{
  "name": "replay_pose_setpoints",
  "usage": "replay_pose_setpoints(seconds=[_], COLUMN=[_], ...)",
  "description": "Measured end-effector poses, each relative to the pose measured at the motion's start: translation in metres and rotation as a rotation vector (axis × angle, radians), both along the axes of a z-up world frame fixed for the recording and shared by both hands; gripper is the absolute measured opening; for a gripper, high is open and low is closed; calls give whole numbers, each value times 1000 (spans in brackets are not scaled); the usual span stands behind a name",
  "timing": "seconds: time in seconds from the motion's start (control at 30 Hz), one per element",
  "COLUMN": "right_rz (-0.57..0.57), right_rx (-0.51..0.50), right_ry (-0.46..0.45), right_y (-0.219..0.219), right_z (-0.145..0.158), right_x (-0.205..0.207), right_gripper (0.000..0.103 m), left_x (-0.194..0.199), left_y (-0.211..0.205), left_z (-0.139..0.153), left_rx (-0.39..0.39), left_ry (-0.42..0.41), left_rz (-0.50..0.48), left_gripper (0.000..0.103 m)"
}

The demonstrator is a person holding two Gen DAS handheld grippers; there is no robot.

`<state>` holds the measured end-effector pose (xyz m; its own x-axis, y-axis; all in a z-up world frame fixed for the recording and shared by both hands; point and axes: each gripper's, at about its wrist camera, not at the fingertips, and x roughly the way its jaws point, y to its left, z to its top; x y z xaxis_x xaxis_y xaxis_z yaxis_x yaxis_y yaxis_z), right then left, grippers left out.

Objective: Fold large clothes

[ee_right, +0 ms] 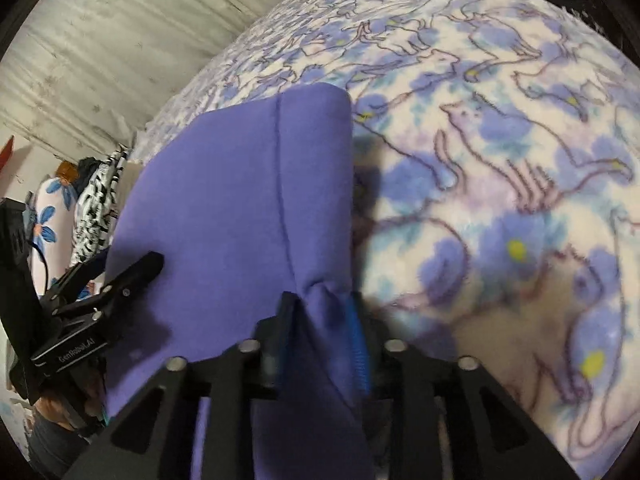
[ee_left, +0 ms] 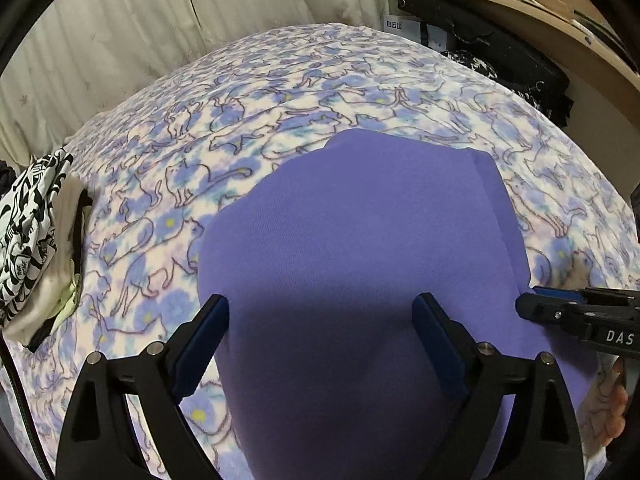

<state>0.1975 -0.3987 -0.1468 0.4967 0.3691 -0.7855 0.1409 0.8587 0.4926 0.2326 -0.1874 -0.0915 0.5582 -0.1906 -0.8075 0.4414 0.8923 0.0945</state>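
A purple garment [ee_left: 360,220] lies folded and smooth on a bed, with a seam running along its right fold [ee_right: 280,180]. My left gripper [ee_left: 320,304] hangs open just above its near part, both blue pads wide apart and nothing between them. It shows from the side in the right wrist view, left gripper [ee_right: 128,260] over the cloth's left edge. My right gripper [ee_right: 322,304] is at the garment's near right edge, shut on a bunched pinch of purple cloth. In the left wrist view the right gripper [ee_left: 528,300] reaches in from the right at that edge.
The bed is covered by a blanket [ee_left: 280,80] printed with blue cats. A pile of folded clothes [ee_left: 32,232] sits at its left edge. Pale curtains [ee_left: 160,8] hang behind, and a wooden shelf [ee_left: 520,0] with a dark bag [ee_left: 500,52] stands at the far right.
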Motion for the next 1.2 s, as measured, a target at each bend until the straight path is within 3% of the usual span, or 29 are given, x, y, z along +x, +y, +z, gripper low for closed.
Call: replay_pose_setpoints(seconds=[0.27,0.53,0.67,0.83,0.93,1.0,1.1,1.2], right_rz=[5,60,94,148,196,219,219,211], right_rx=[-18,9,-15,-92,-168,-194,-169,-162], right_ry=[-71,-88,-100,-131,-117,-77,-35,-52], right_y=[4,28,39,54,67,73,74,74], right_z=[41,50,55,61,53,39,18,11], right_x=[2,3,-12,-40,-54,-57,-63,-69], right_gripper=[33,33,33,33,33,33,33,33], left_x=[4,1,-26,-76,-94,-99,-101,-101], left_y=[13,30,39,57,71,76,85,95], left_z=[3,15,26,31,27,16,-3,-14], left_rx=[-63,-123,-152,-115,-115,-128,-178,-258], left_ry=[36,87,85,17,3,42,109,151], left_rz=[27,52,13,-17,20,34,57,86], left_gripper=[97,97,97,97,97,97,97,98])
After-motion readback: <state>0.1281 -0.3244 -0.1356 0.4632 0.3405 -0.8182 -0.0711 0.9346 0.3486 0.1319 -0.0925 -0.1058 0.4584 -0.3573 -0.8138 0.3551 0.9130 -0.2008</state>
